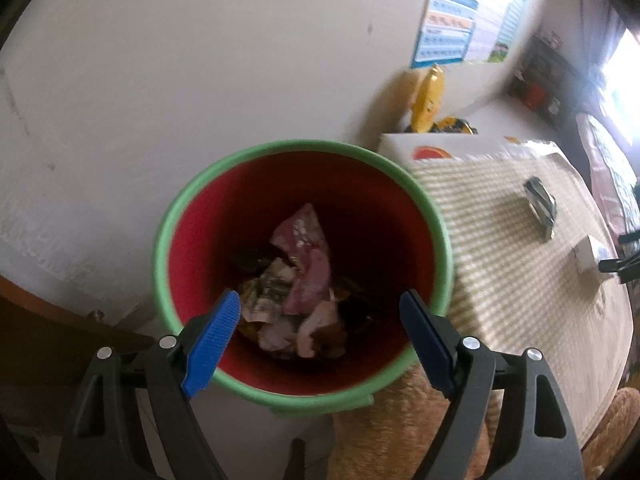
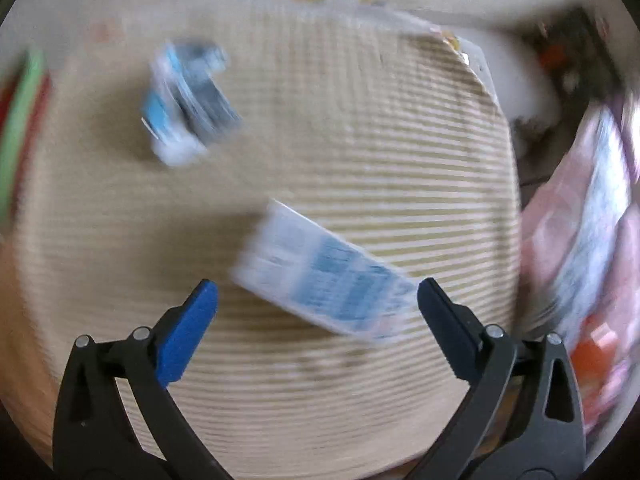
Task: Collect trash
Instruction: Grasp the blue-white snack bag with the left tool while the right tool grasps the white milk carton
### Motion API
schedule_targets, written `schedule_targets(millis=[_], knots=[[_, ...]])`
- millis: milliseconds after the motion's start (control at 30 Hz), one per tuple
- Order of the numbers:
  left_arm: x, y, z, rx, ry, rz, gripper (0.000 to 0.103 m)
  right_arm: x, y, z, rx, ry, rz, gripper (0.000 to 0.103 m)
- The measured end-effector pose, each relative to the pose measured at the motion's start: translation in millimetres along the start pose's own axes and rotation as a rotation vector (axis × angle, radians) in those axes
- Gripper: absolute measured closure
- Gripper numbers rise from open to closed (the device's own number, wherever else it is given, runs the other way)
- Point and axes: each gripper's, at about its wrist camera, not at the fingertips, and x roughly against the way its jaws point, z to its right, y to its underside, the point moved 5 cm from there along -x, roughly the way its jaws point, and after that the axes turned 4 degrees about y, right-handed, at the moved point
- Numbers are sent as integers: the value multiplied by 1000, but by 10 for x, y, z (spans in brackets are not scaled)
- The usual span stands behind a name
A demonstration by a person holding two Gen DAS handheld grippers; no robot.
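Hanging over the red bin [image 1: 304,268] with the green rim, the left gripper [image 1: 320,320] is spreading its fingers wide and holding nothing. Crumpled paper and wrappers [image 1: 298,280] are lying at the bottom of the bin.

Over the striped mat [image 2: 360,140], the right gripper [image 2: 316,312] is also gaping wide with nothing in it. A white and blue carton [image 2: 324,276] is lying flat on the mat just in front of its fingers, almost between them. Its long side is running slantwise, from upper left down to lower right. A crumpled blue and white wrapper [image 2: 188,100] is sitting farther off, up and to the left.

The right gripper is nearer the carton, so it looks like the one to grab it. The picture is blurry.
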Motion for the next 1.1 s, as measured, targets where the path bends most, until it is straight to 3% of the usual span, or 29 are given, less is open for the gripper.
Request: schedule_targets(millis=[67, 167, 300, 367, 433, 567, 700, 800, 900, 967, 1033, 1100], knots=[[7, 3, 111, -27, 1, -9, 24, -142, -11, -44, 104, 56, -11, 5], [10, 12, 290, -75, -4, -24, 24, -303, -7, -173, 200, 57, -35, 5], [10, -20, 543, -119, 5, -29, 25, -106, 49, -129, 168, -24, 11, 31], [3, -50, 697, -145, 18, -29, 25, 39, 204, -140, 115, -90, 45, 36], [-7, -97, 899, -179, 40, -24, 25, 199, 412, -138, 1, -164, 88, 37], [-55, -279, 1469, -253, 114, 15, 25, 441, 978, -88, -386, -424, 164, 38], [-285, -539, 2130, -296, 180, 41, 25, 600, 1492, -276, -600, -436, 223, 42], [-565, -694, 2525, -302, 178, 31, 25, 566, 1821, -421, -766, -517, 243, 42], [-841, -793, 2799, -311, 144, 10, 25, 648, 1972, -515, -853, -550, 301, 41], [-944, -815, 2906, -306, 128, 3, 25, 750, 1978, -506, -870, -533, 360, 31], [-1045, -837, 2992, -289, 123, -15, 25, 925, 2082, -393, -904, -452, 451, 9], [-1104, -818, 3047, -273, 123, -32, 25, 1046, 2178, -277, -935, -353, 530, 5]])
